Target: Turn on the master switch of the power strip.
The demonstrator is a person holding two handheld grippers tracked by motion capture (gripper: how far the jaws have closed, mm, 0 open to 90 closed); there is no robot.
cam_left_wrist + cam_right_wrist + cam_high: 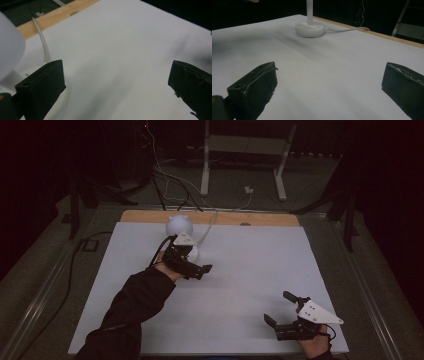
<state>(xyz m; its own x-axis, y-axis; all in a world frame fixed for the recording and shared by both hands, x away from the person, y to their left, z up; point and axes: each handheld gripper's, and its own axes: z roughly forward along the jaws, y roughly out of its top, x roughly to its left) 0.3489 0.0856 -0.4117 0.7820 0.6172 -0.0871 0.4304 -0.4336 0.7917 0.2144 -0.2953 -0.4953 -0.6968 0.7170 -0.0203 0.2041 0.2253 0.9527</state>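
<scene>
I read this as the moment just after contact with the small white desk lamp [180, 232]: my left gripper [197, 268] sits just beside the lamp's round base [310, 29], its jaws spread wide with nothing but bare white tabletop [240, 270] between them. In the left gripper view the base and the curve of the lamp's globe shade [8, 47] lie just off the left jaw, close but not between the pads. My right gripper [280, 312] waits well away, at the near edge of the table, jaws likewise apart and empty, with the lamp far ahead of it and slightly to its left.

My judgement is that the step in hand is a release or a touch at the base, perhaps its switch. If more work on the lamp is wanted, the next move calls for swinging the left gripper back toward its left so the base or stem comes between the pads.

Hard to make out: the room is dim, the lamp looks unlit but I cannot be sure, and any switch is hidden behind my hand in the high view. The white cord [42, 42] runs off over the wooden far edge [260, 218]. The shade is cropped in both gripper views.
</scene>
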